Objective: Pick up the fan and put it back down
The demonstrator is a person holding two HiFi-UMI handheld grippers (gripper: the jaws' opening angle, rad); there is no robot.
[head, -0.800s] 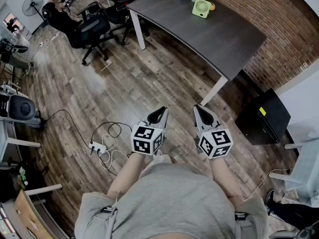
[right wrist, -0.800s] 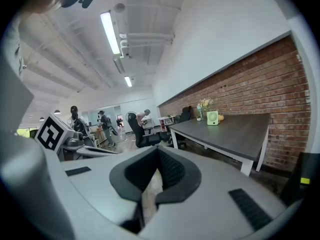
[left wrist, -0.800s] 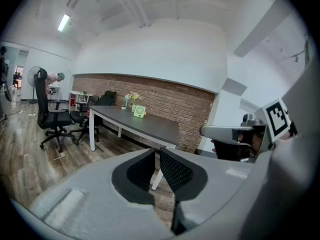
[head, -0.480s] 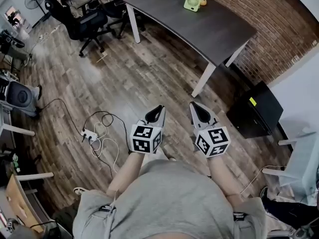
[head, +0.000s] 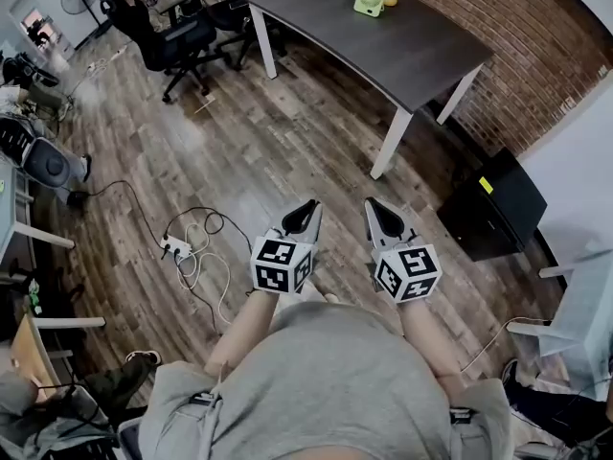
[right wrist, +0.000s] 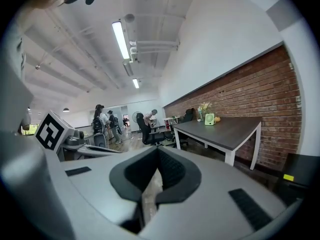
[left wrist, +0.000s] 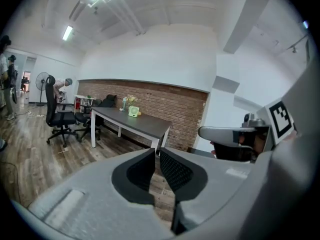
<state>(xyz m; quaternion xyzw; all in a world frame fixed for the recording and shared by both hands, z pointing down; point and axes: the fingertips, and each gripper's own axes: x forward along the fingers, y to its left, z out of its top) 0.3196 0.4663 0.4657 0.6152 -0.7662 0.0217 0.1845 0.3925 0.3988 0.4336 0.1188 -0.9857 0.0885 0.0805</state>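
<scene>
The small green fan (head: 370, 1) stands on the far end of a dark table (head: 421, 60) beside the brick wall, well ahead of me. It also shows as a tiny green fan (left wrist: 133, 112) in the left gripper view and as a fan (right wrist: 209, 119) in the right gripper view. My left gripper (head: 307, 211) and right gripper (head: 377, 209) are side by side in front of my body, over the wooden floor and far from the table. Both are shut with nothing between the jaws.
Black office chairs (head: 182, 41) stand left of the table. A power strip with loose cables (head: 177, 250) lies on the floor to my left. A black box (head: 493, 214) sits by the wall at right. People (right wrist: 102, 124) stand in the background.
The floor and table have shifted in the head view as I moved. The cables now lie closer at left. Both grippers keep their place before my body, still shut.
</scene>
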